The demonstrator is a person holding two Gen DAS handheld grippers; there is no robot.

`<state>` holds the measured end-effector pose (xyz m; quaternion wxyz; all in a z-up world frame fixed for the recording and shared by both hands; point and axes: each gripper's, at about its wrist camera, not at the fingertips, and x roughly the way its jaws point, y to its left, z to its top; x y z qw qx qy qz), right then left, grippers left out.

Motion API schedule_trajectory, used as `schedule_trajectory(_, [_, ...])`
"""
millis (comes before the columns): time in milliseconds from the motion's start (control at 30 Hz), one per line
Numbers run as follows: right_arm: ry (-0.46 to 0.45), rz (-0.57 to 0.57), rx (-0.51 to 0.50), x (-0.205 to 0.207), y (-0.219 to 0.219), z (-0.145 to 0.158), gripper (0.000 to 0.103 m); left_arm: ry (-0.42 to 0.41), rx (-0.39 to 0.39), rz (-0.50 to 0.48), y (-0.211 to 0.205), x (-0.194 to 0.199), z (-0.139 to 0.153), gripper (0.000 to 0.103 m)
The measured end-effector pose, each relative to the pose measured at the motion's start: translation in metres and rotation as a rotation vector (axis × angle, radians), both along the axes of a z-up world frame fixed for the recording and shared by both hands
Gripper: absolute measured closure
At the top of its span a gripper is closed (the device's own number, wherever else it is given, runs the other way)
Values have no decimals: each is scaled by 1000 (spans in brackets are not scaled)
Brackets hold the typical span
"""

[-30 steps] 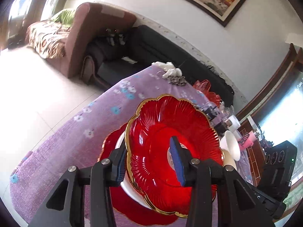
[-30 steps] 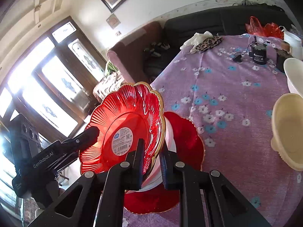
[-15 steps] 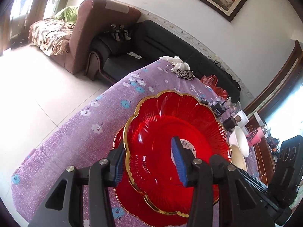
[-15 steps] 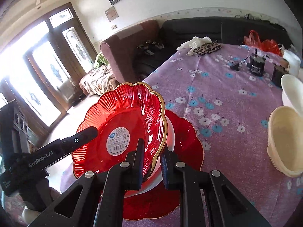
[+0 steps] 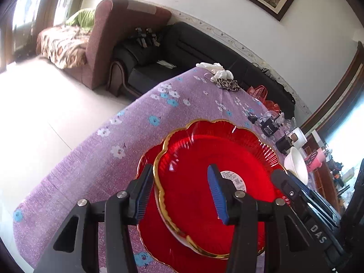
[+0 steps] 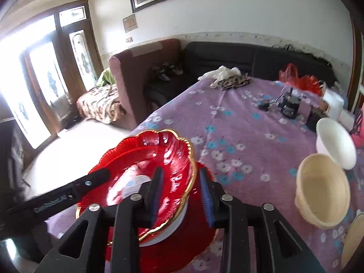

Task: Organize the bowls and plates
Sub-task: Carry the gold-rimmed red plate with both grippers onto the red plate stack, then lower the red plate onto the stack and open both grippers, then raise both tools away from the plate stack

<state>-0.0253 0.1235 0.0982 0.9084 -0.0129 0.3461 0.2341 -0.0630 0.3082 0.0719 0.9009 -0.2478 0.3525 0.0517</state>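
Your left gripper (image 5: 182,193) has its blue-padded fingers (image 5: 217,193) opening, spread on either side of the rim of the red fluted plate with a gold scalloped edge (image 5: 218,159); the left pad sits just outside the rim and the right pad over the plate's middle, neither visibly pressing on it. Your right gripper (image 6: 182,193) is opening too, its fingers (image 6: 206,193) parted with the opposite rim of that same plate (image 6: 157,157) between them, the gold edge standing free in the gap. The plate rests on a white dish (image 6: 175,223), of which only a rim shows beneath it, and that stands on a second red gold-edged plate (image 6: 186,245) lying flat on the purple flowered tabletop (image 6: 238,125), near the tabletop's near left corner in the right wrist view. Toward the right edge you have a cream plastic bowl (image 6: 323,191) and just behind it, touching or nearly so, a white bowl (image 6: 336,141). Farther along that edge sit small black devices with cables (image 6: 289,104) and a red plastic bag (image 6: 302,79). At the far edge lies a white cloth with a leopard-print piece (image 6: 229,77). Beyond the tabletop stand a black sofa (image 6: 227,54) and a maroon armchair (image 6: 136,68).
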Motion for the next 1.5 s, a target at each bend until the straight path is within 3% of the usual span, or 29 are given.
schedule_trajectory(367, [-5,-3,-20,7,3,-20,67,-70,-8,21,2,-19,16,51])
schedule_trajectory(600, [10,12,45,8,-1,-22,64,-113,12,30,-1,-33,30,46])
schedule_trajectory(633, [9,4,73,8,-6,-18,61,-120,20,32,-2,-35,33,45])
schedule_trajectory(700, [8,-12,123,8,-15,-11,41,-140,47,32,-8,-40,40,41])
schedule_trajectory(733, [1,-29,158,7,-24,-6,39,-148,58,31,-10,-41,43,37])
schedule_trajectory(867, [-22,-67,197,-1,-49,8,39,-199,122,19,-27,-53,58,31])
schedule_trajectory(933, [-34,-80,216,-8,-66,14,39,-223,138,22,-34,-60,64,21])
schedule_trajectory(1133, [-99,-134,261,-41,-122,34,39,-301,222,38,-59,-88,90,5])
schedule_trajectory(1267, [-205,-167,229,-77,-157,64,38,-375,240,39,-73,-111,111,5])
schedule_trajectory(1500, [-321,-219,235,-140,-220,128,33,-423,258,-19,-92,-147,153,5])
